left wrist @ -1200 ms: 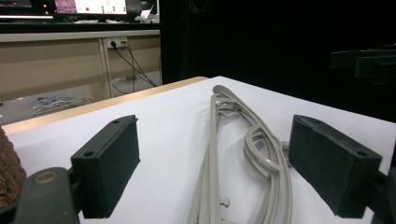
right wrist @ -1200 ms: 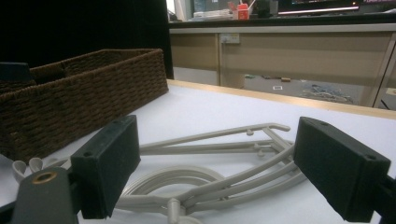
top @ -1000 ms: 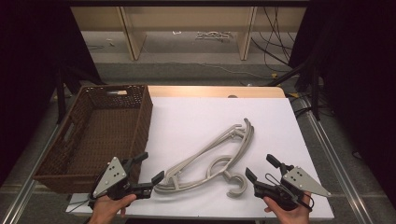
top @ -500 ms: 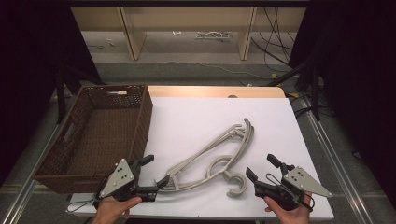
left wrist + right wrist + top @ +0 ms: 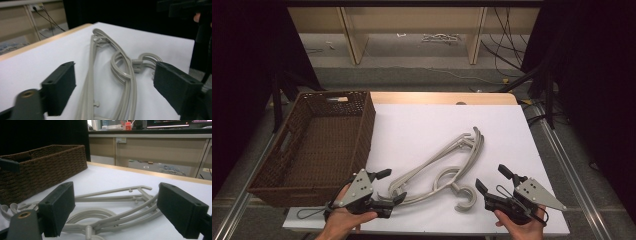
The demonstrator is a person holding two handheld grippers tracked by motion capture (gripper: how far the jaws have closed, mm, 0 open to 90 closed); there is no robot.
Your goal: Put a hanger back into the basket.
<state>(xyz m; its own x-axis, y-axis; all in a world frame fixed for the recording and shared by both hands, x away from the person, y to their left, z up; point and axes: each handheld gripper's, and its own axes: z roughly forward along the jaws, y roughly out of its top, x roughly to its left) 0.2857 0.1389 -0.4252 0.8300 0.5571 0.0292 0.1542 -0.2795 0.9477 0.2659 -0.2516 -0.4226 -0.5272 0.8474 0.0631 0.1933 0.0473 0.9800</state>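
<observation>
I have my left gripper [image 5: 388, 198] straddling the near end of the grey plastic hangers [image 5: 439, 169] at six o'clock on the white worktop [image 5: 412, 125], jaws wide, just closing, gripping nothing; right gripper [image 5: 493, 187] open, idle; woven brown basket [image 5: 319, 187] at nine o'clock awaits them.

A white table [image 5: 422, 125] carries everything, and a strip of light wood shows along its far edge. A brown woven basket [image 5: 312, 145] sits on the left side, hanging a little over the left edge of the table. A bunch of grey hangers [image 5: 439, 170] lies flat on the white top near the middle, a bit to the near side, just right of the basket, with the hooks curled toward the near edge.
</observation>
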